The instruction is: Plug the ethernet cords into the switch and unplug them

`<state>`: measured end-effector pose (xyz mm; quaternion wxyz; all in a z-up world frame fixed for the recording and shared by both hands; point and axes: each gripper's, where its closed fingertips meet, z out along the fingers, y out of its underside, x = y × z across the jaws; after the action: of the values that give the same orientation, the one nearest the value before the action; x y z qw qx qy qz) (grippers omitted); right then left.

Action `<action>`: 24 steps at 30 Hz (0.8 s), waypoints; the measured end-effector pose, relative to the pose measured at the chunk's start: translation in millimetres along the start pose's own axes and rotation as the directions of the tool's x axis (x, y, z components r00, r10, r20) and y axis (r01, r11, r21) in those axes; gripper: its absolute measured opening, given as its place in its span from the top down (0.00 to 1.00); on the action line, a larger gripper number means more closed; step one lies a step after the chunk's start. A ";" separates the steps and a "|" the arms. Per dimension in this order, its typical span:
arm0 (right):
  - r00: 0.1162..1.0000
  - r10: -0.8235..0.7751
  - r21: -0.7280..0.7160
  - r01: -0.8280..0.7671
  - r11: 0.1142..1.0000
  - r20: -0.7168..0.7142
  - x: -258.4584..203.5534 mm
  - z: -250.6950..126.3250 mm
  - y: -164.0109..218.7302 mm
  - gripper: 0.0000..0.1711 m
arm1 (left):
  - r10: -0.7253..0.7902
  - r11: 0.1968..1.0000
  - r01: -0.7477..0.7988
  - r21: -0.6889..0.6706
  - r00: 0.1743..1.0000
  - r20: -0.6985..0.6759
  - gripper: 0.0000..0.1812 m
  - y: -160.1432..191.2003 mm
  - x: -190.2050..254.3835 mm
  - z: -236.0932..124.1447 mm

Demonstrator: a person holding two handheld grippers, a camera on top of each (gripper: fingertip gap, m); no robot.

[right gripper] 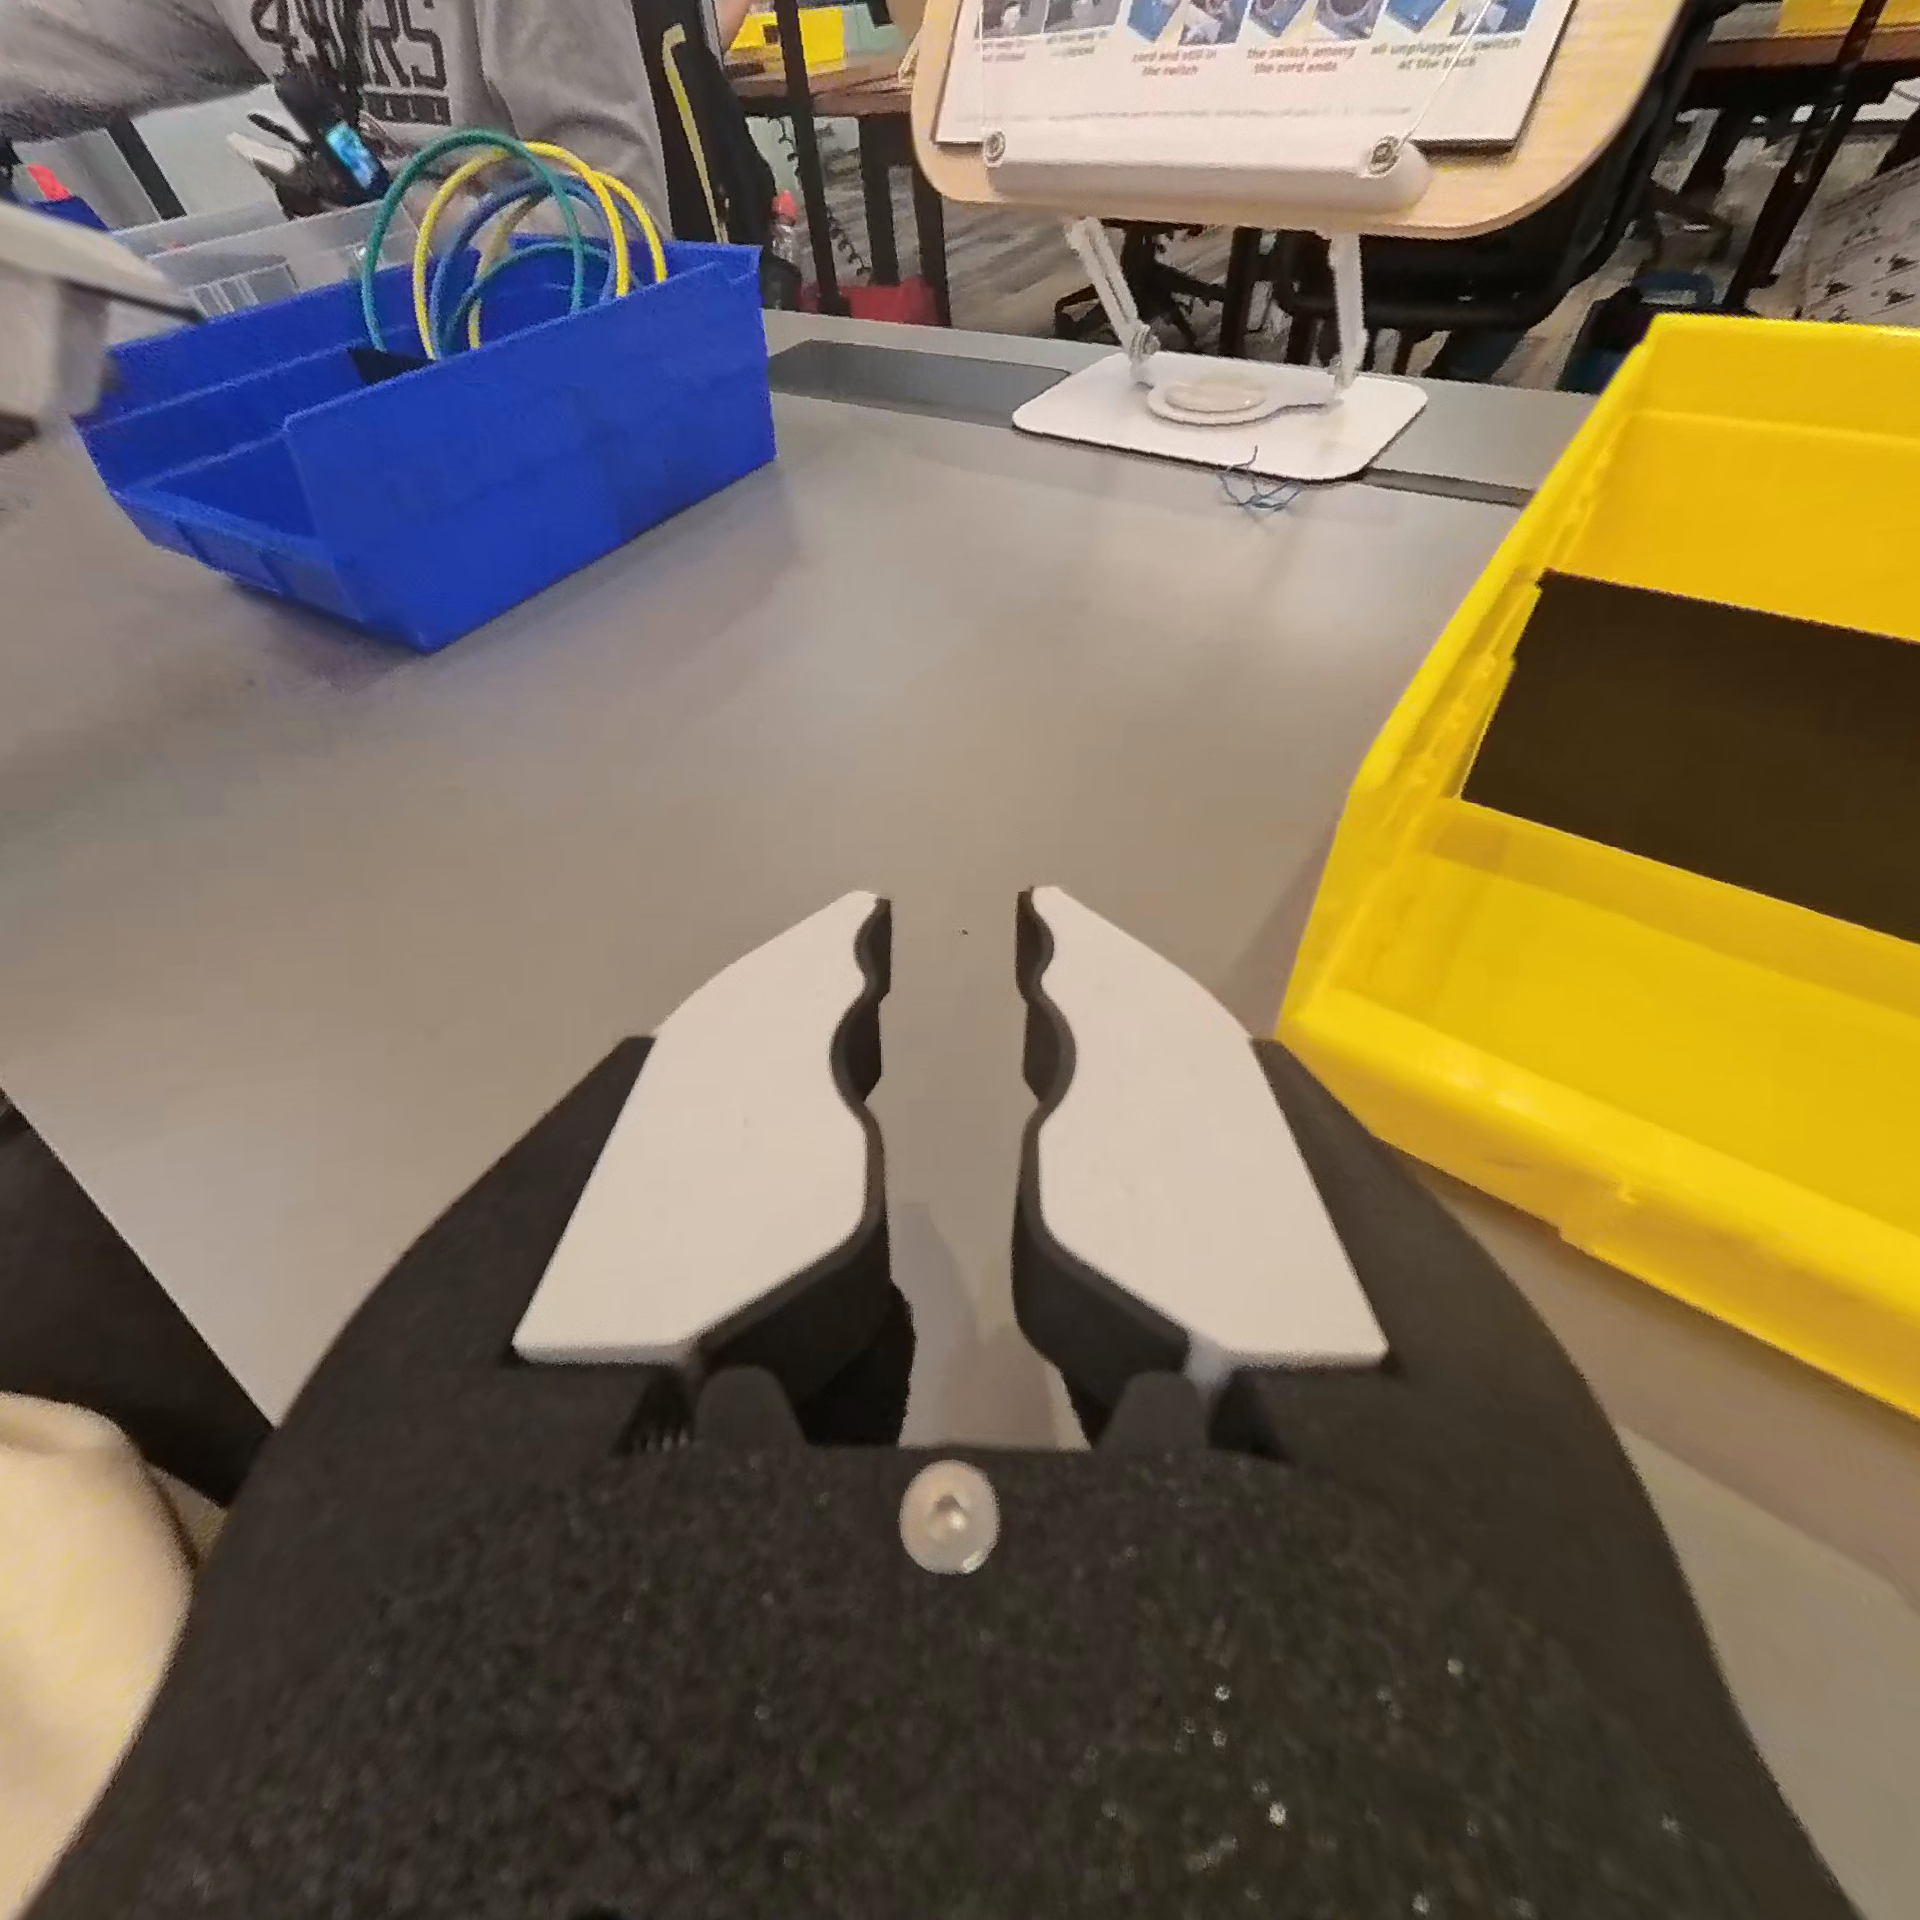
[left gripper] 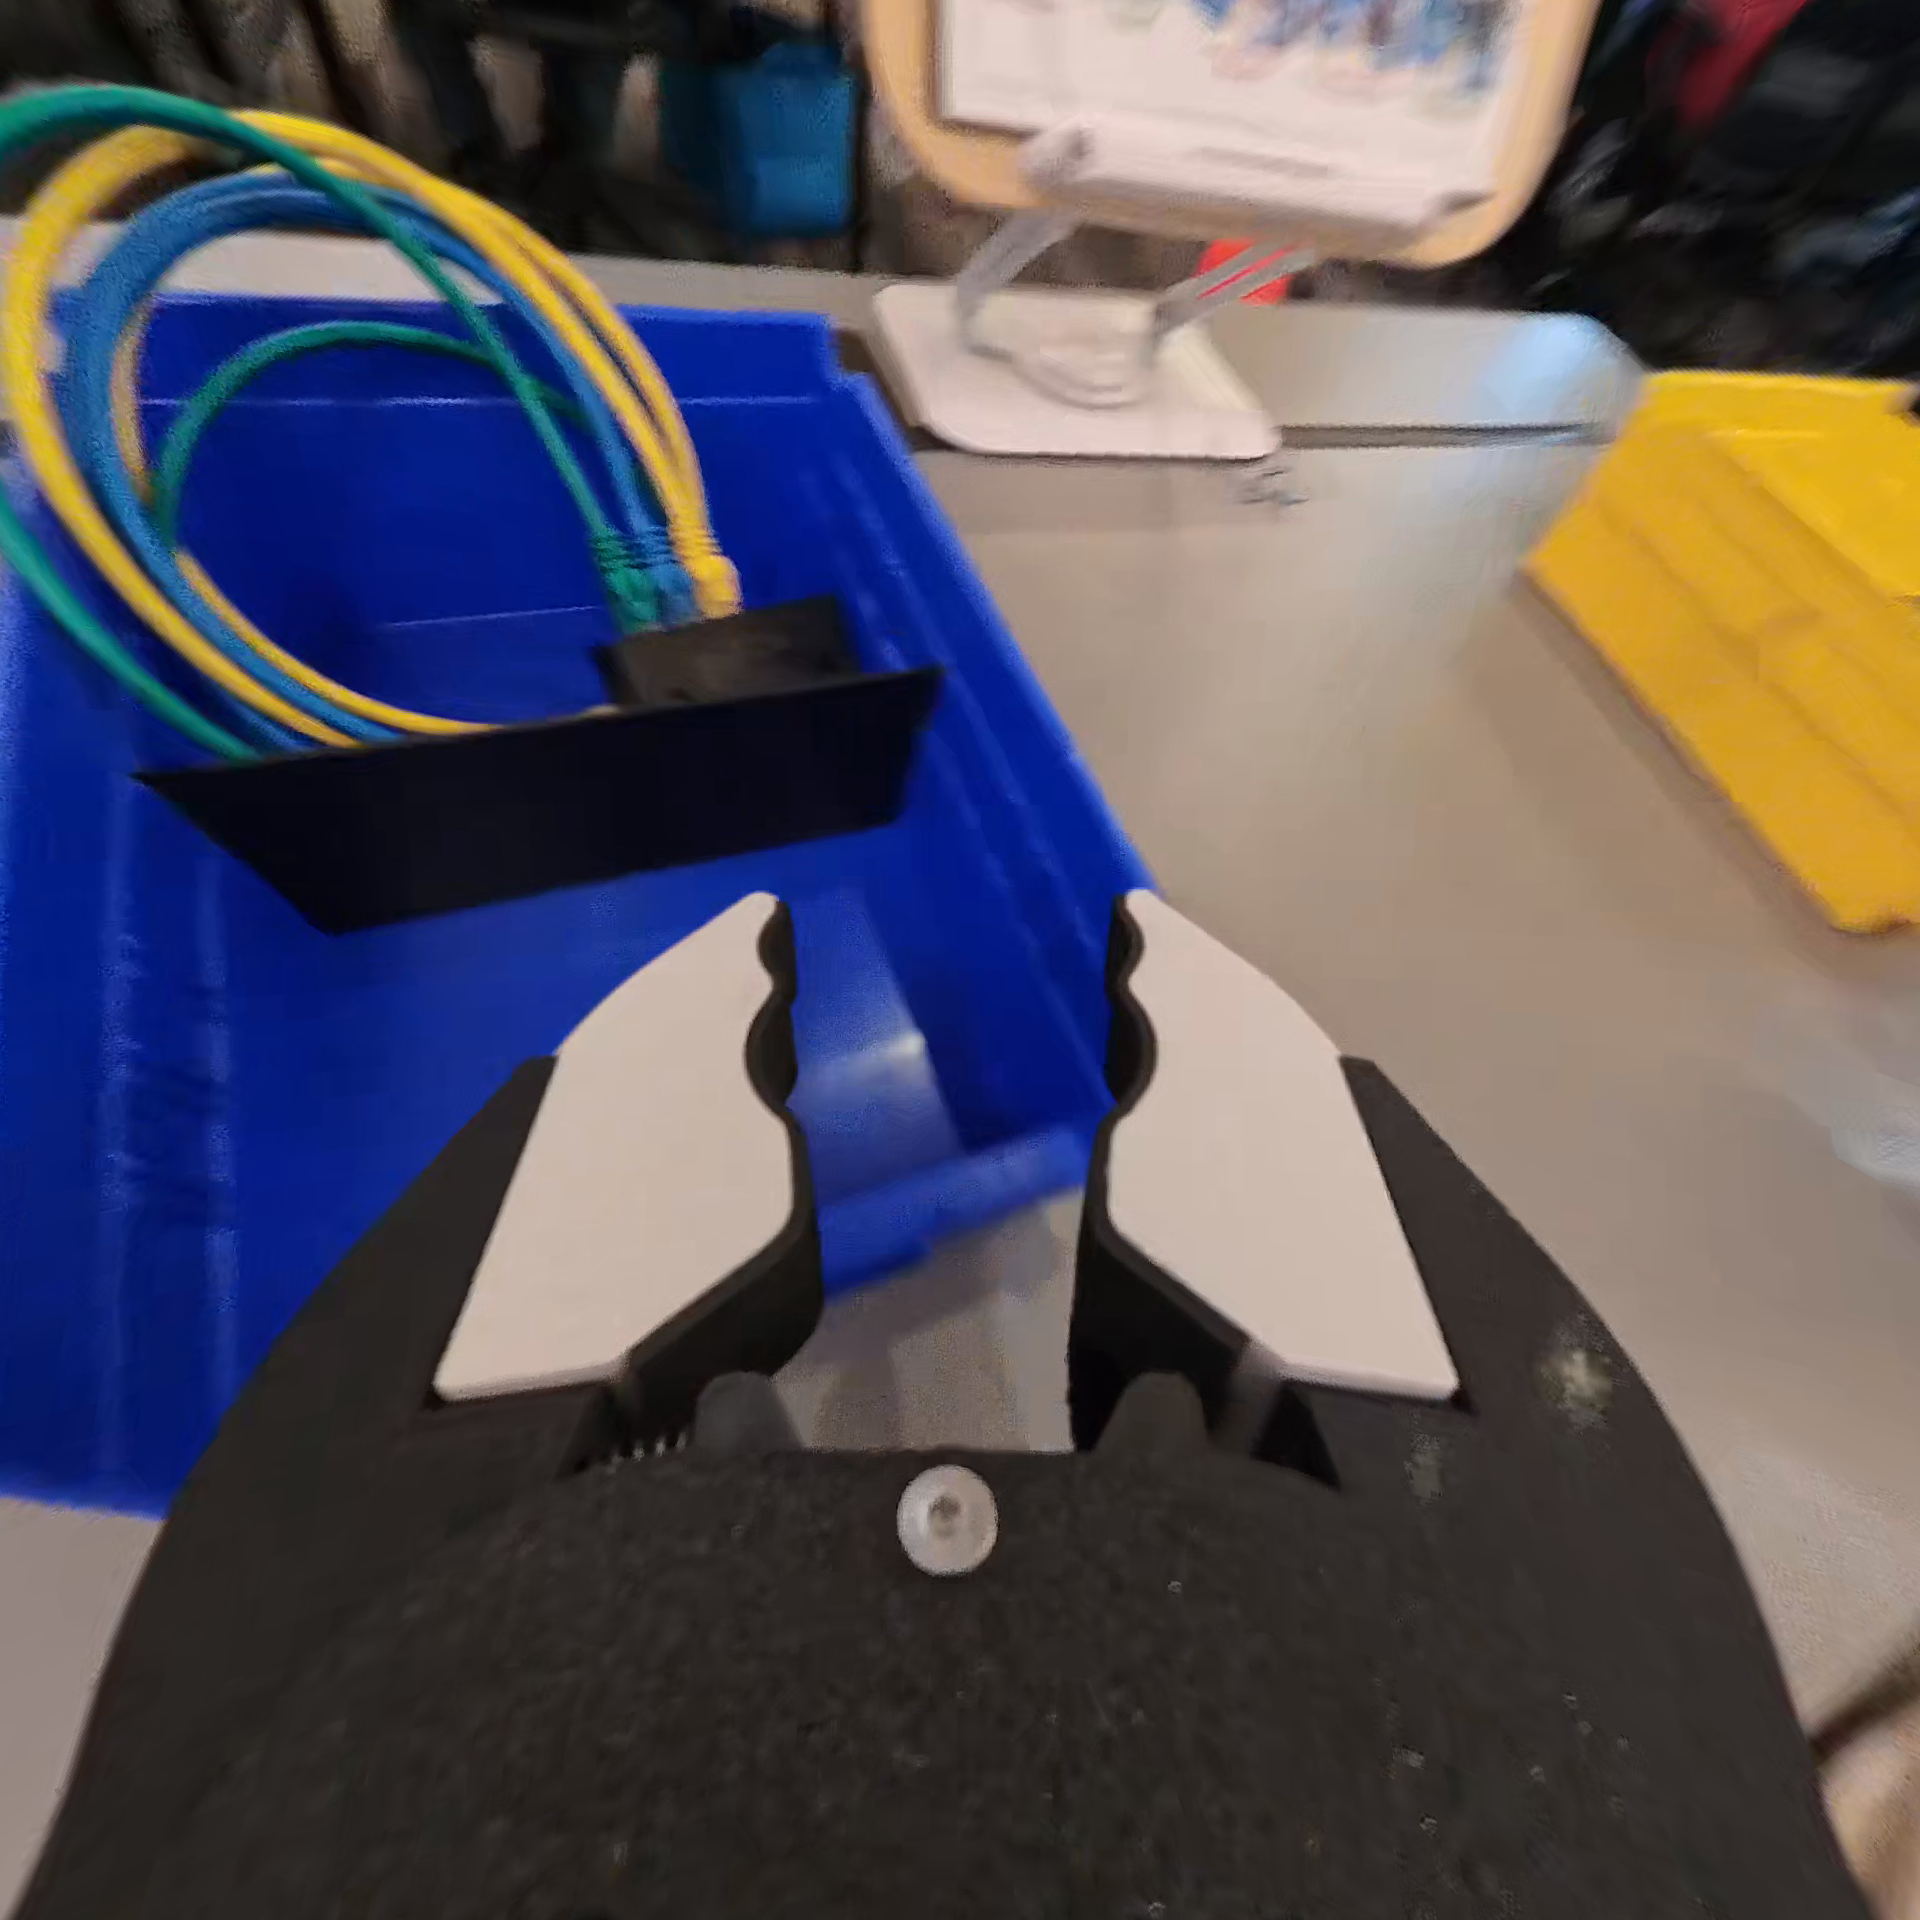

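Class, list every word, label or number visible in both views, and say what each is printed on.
Writing is not copied out here; only its bearers are listed.
Instruction sheet on the wooden stand: small caption lines.
Person's grey shirt: large dark letters, cut off.
Blue bin, yellow bin, cords: none seen.

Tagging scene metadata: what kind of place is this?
Probably a shared lab or workshop set up for data collection: a grey table with blue bin and yellow bin, an instruction sheet on a stand, more tables behind.
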<state>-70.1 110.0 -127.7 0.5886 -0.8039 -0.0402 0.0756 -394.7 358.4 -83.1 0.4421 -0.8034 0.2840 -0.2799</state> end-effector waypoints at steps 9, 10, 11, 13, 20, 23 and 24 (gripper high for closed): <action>0.999 -0.006 -0.034 0.008 0.999 0.039 -7.0 7.1 7.7 0.87 | -0.095 0.956 0.156 -0.247 0.966 0.242 0.57 -50.6 -74.1 123.7; 0.999 -0.005 -0.037 0.006 0.999 0.041 -6.6 7.0 8.6 0.87 | -0.075 0.949 0.150 -0.276 0.962 0.264 0.57 -51.9 -79.8 133.9; 0.999 -0.002 -0.040 0.003 0.999 0.043 -6.7 6.4 9.7 0.87 | -0.053 0.943 0.143 -0.300 0.956 0.289 0.57 -53.1 -86.2 142.8; 0.999 0.010 -0.044 -0.007 0.999 0.053 -7.3 5.8 11.4 0.87 | -0.019 0.932 0.136 -0.335 0.944 0.330 0.58 -55.1 -97.5 157.0; 0.991 -0.072 -0.051 0.078 0.996 0.114 -24.9 11.0 13.2 0.87 | 0.041 0.951 0.084 -0.299 0.920 0.390 0.83 -65.9 -118.7 171.7; 0.982 -0.118 -0.058 0.128 0.990 0.148 -34.6 16.0 13.8 0.87 | 0.050 0.956 0.048 -0.289 0.946 0.321 0.89 -70.4 -111.3 167.3; 0.979 -0.113 -0.054 0.123 0.991 0.170 -38.5 19.6 11.9 0.87 | 0.058 0.963 0.019 -0.268 0.960 0.275 0.92 -75.6 -105.0 164.9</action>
<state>-111.6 118.9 -142.0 0.5605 -0.8094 -0.1392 0.1060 -334.9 557.1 -112.8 0.3679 -0.8845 0.2618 -0.1179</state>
